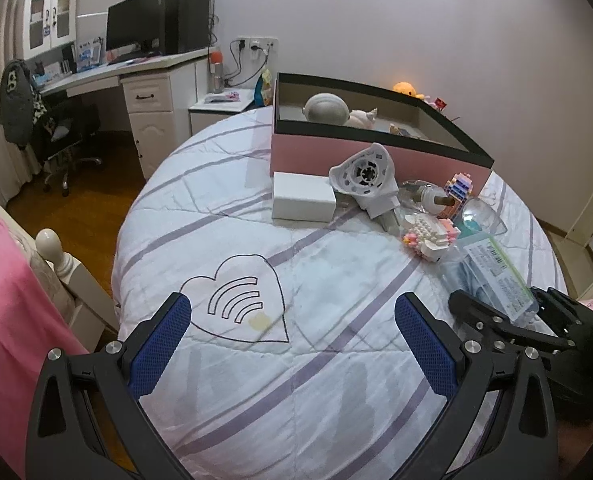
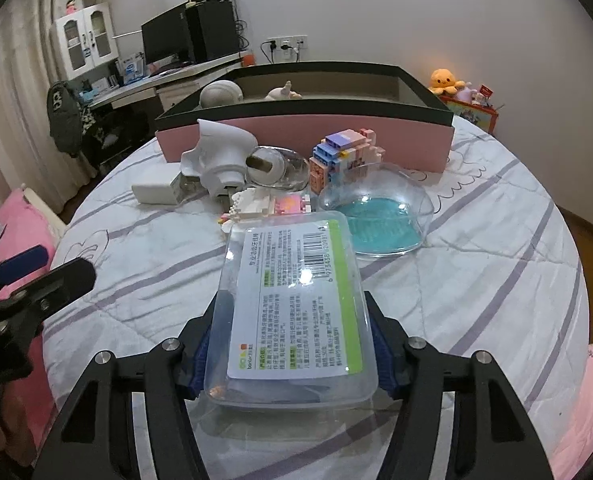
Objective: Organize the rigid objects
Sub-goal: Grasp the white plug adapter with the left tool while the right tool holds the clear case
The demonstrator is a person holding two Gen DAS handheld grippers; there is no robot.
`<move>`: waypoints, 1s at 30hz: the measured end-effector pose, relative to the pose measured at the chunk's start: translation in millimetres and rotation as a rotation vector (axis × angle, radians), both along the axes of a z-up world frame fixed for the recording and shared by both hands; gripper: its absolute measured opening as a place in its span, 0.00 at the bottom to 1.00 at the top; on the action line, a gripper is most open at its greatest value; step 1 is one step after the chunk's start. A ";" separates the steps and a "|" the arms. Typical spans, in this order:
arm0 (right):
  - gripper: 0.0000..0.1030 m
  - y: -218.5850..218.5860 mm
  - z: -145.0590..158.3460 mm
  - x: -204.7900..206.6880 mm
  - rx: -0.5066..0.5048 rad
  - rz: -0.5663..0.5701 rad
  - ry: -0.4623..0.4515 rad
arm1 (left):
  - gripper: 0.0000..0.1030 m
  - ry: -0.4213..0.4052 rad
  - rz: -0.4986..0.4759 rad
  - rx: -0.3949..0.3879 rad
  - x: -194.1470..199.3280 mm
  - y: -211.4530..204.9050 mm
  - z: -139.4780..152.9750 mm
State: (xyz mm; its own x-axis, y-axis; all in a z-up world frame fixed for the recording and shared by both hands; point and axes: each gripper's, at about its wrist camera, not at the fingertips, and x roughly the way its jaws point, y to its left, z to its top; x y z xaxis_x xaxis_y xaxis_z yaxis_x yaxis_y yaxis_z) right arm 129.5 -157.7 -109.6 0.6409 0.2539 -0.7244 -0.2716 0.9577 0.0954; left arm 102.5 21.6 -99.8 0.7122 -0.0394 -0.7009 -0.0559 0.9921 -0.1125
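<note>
Clear plastic box (image 2: pixel 292 312) sits clamped in our right gripper (image 2: pixel 292 354), just short of the clutter before the pink bin (image 2: pixel 296 136). Our left gripper (image 1: pixel 292 344) gapes empty over bare quilt (image 1: pixel 224 400).

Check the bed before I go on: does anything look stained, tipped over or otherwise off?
A small yellowish stain sits on the quilt, at the lower edge of the stitched heart. The white hair dryer lies tilted against a clear glass bottle that is on its side. Nothing looks spilled.
</note>
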 end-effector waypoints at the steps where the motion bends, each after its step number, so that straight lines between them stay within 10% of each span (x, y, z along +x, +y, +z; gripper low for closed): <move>1: 0.62 -3.4 1.0 -1.0 0.007 -0.004 -0.003 | 1.00 0.002 -0.001 0.002 1.4 -0.9 -0.7; 23: 0.62 -38.4 18.7 16.7 0.099 -0.025 -0.037 | 0.99 0.137 0.012 0.088 132.8 -6.3 -21.6; 30: 0.62 -43.3 30.3 20.7 0.113 -0.036 -0.066 | 0.66 0.103 -0.044 0.048 127.4 -6.6 -19.6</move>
